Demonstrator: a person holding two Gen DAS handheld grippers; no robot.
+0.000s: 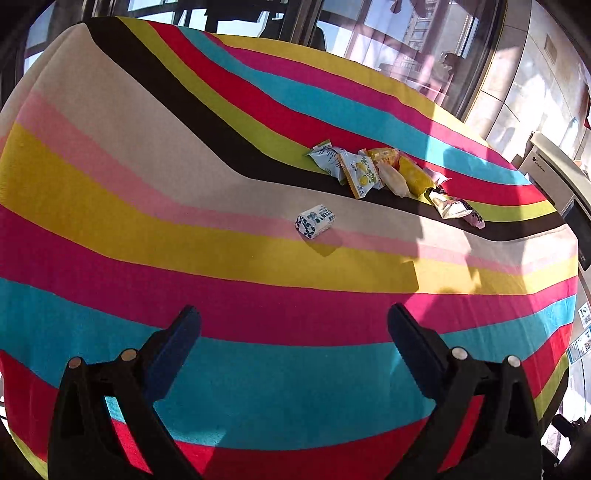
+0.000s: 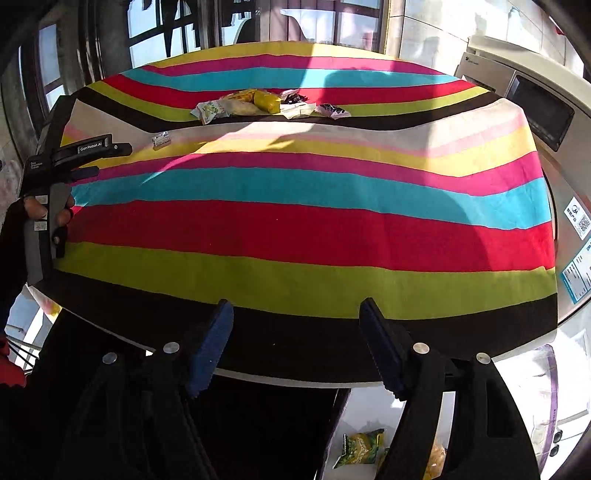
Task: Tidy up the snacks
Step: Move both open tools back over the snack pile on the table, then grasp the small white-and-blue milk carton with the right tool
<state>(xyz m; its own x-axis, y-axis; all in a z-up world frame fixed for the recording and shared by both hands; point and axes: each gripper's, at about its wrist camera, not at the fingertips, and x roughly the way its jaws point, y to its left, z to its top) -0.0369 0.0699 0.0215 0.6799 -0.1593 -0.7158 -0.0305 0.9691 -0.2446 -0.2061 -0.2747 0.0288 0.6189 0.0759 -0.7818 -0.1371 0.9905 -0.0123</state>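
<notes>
A pile of snack packets (image 1: pixel 388 173) lies on the black and lime stripes of the striped tablecloth (image 1: pixel 147 206), toward the far side. One small white-and-blue packet (image 1: pixel 315 221) sits apart from it, nearer to me. My left gripper (image 1: pixel 293 314) hangs open over the pink and blue stripes, with nothing between its fingers. In the right wrist view the pile (image 2: pixel 266 103) and the lone packet (image 2: pixel 161 139) are far off. My right gripper (image 2: pixel 295 306) stands open over the near table edge, also with nothing in it. A hand holds the left gripper (image 2: pixel 110 158) at the table's left side.
A white appliance (image 2: pixel 535 110) with a dark window stands against the table's right edge. Below the near edge, more snack bags (image 2: pixel 364 446) lie low down. Windows and a chair back (image 2: pixel 295 22) are beyond the far edge.
</notes>
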